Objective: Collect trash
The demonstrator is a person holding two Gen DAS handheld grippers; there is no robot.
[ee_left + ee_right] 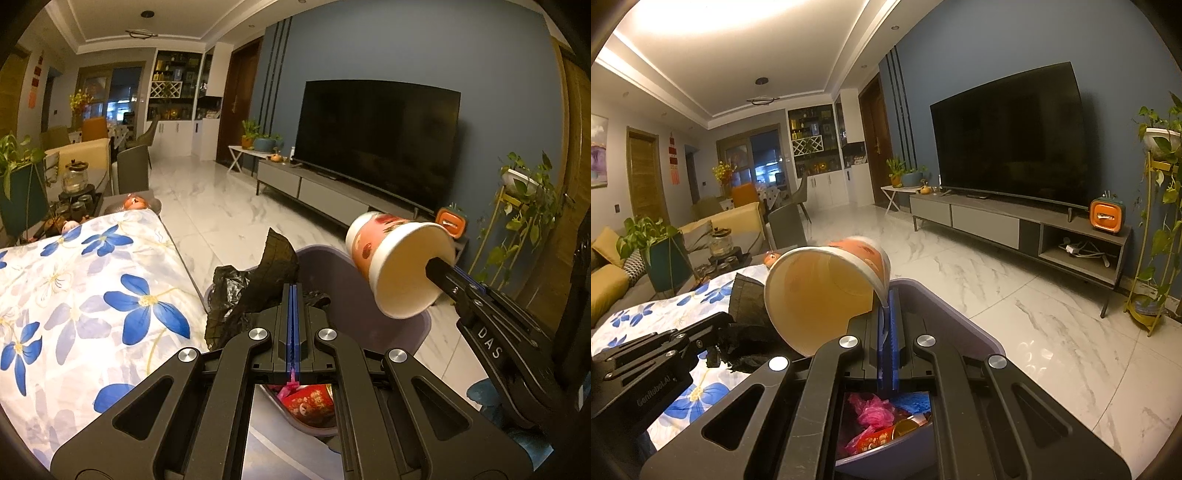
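Black crinkly plastic wrapper [255,291] is pinched in the left gripper [292,295] in the left wrist view, blue pads squeezed flat together with a corner of the wrapper poking up above the fingertips, and it hangs right over the greyish purple trash bin [417,332] on the marble floor. Down between the gripper's arms you can see some red packaging [310,404] already lying in the bin. Off to the right the right gripper [437,271] comes in holding a paper cup [399,269] on its side, one finger reaching inside the open mouth, cup floating above the bin's far rim. On the left sits a surface with a white cloth with blue flowers [92,295], just beside the bin, and a big dark TV [376,133] is on the blue wall. Switching to the right wrist view, the right gripper [886,306] is clamped on the paper cup [820,291] by its rim, the thin white wall sandwiched between the blue pads, open mouth facing the camera. Below it the trash bin [960,325] holds pink plastic [875,408] and red packaging [871,439]. The left gripper [718,338] shows at the left edge with the black wrapper [746,302] bunched at its tip, over the flowered cloth [665,314] near the bin's edge
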